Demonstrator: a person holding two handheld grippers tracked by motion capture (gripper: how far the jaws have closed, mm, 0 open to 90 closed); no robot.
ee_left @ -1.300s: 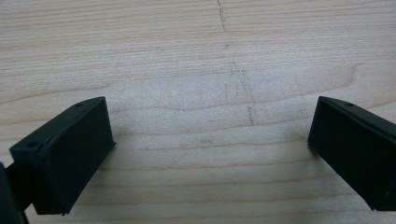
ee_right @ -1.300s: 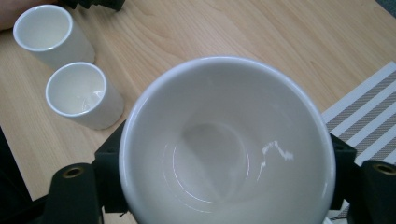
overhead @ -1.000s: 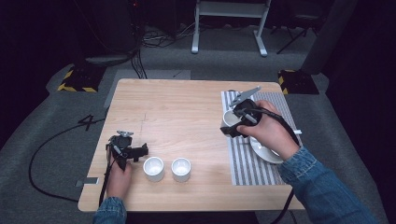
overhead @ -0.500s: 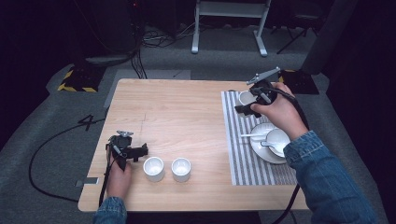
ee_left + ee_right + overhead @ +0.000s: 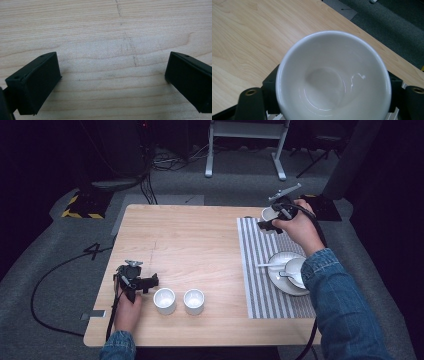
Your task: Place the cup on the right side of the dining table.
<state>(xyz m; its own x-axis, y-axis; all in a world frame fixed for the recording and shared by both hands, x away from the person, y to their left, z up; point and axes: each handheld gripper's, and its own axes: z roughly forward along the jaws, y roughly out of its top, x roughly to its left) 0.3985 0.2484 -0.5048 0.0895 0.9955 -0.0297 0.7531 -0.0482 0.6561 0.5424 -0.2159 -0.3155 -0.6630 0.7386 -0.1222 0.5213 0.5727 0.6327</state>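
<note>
the right gripper (image 5: pixel 272 220) is clamped on a small white glazed ceramic cup (image 5: pixel 268 213), its black jaws pressed against the cup's outer wall on either side, as the right gripper view shows with the empty white bowl of the cup (image 5: pixel 333 77) sitting between them. in the high view the cup is held at the far end of the grey-and-white striped placemat (image 5: pixel 255 265), near the far right corner of the pale wooden table (image 5: pixel 190 240); whether it is touching the mat or just above it cannot be told. nearer on the same mat sits a white round saucer (image 5: pixel 276 275) carrying another white cup and a white spoon (image 5: pixel 267 265). the left gripper (image 5: pixel 142 284) rests low on the table near its front left, jaws wide apart with nothing but bare wood between them, just beside two matching small white cups (image 5: pixel 179 300) standing side by side. the step in hand looks like placing the held cup at the far end of the mat. the next move would call for lowering it until its base sits flat and upright, then spreading the jaws and backing off without nudging it.
</note>
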